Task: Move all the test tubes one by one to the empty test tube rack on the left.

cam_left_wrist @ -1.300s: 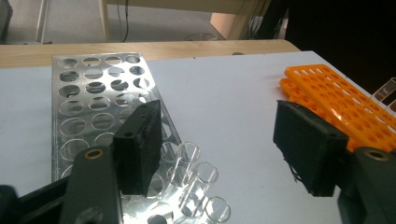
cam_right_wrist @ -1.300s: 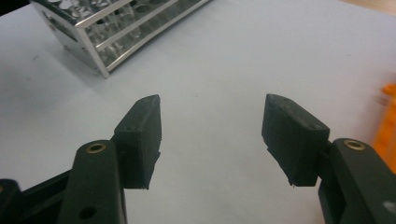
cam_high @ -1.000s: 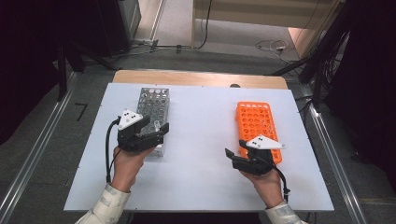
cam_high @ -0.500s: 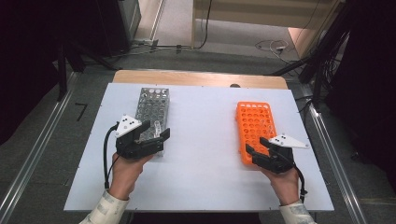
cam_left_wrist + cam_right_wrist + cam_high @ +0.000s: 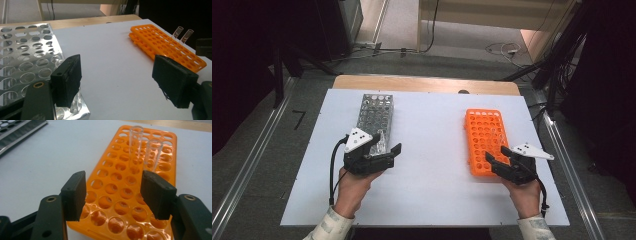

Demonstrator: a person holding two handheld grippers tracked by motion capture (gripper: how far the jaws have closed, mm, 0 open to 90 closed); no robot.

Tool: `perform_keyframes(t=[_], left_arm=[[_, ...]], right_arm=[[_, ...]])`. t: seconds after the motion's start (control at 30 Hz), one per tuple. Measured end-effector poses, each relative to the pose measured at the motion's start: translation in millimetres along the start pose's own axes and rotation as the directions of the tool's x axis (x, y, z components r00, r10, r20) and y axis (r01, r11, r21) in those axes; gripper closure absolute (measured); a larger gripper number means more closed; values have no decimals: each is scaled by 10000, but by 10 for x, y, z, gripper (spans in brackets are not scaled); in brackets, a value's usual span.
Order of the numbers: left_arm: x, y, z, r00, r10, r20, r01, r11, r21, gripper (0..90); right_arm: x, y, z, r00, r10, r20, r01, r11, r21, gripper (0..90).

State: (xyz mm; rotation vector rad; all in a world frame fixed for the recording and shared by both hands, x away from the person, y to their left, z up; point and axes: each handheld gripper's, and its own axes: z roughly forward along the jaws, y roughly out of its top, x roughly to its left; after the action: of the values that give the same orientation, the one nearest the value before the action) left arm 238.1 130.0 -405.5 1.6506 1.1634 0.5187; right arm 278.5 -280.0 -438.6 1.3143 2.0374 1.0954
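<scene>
While poised over the near end of the orange rack at the right of the white bench, right gripper with jaws spread and nothing between them, aimed at two clear test tubes standing upright side by side in holes toward the rack's far half. Probably thin-walled, light, smooth and slippery tubes, likely brittle if glass: best taken on the bare upper section just above the rack top, squeezed gently, lifted straight up along the hole. Second tube just beside the first, so little room for a pad between them; safer to close across the pair's line from the free sides, one tube at a time. Light plastic rack, liable to lift or slide if a tube binds. Left gripper likewise open and empty, at the near corner of the metal rack, one pad just over its edge. Metal rack well apart from the orange one, open bench between, nothing in the way there. Cables trailing from both grippers toward the person's sleeves, clear of the racks.
</scene>
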Motion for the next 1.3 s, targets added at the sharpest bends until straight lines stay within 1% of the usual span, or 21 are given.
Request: perform_keyframes(t=[0.13,0.2,0.4,0.5,0.57,0.73,1.0,1.1,1.17,1.3], left_arm=[[-35,-9,12,10000,74,67,-74,10000,12,233],[-49,-13,20,9999,92,110,-92,10000,14,233],[-73,-25,51,9997,189,154,-191,9997,118,233],[-78,-34,67,9997,210,151,-213,9996,167,233],[-78,-40,79,9996,215,165,-218,9996,179,233],[-79,-49,91,9996,218,164,-221,9995,218,233],[-84,-60,108,9996,242,174,-246,9993,270,233],[-85,-61,109,9995,248,185,-253,9993,285,233],[-88,-62,109,9995,251,195,-256,9993,269,233],[-85,-60,102,9996,226,182,-230,9994,251,233]], right_arm=[[-63,-18,35,9997,50,254,-50,10000,-23,370],[-98,-18,63,9989,65,468,-62,10000,-58,377],[-215,-7,220,9960,295,847,-295,9996,-4,413],[-272,8,299,9953,463,852,-465,9989,6,449],[-293,14,357,9951,486,860,-498,9987,127,488],[-312,24,459,9952,358,907,-388,9988,314,552],[-352,32,503,9931,403,1098,-457,9978,476,665],[-345,30,503,9931,306,1133,-362,9982,471,718],[-334,33,495,9920,184,1252,-244,9986,467,727],[-318,80,421,9922,207,1231,-232,9996,188,728]])
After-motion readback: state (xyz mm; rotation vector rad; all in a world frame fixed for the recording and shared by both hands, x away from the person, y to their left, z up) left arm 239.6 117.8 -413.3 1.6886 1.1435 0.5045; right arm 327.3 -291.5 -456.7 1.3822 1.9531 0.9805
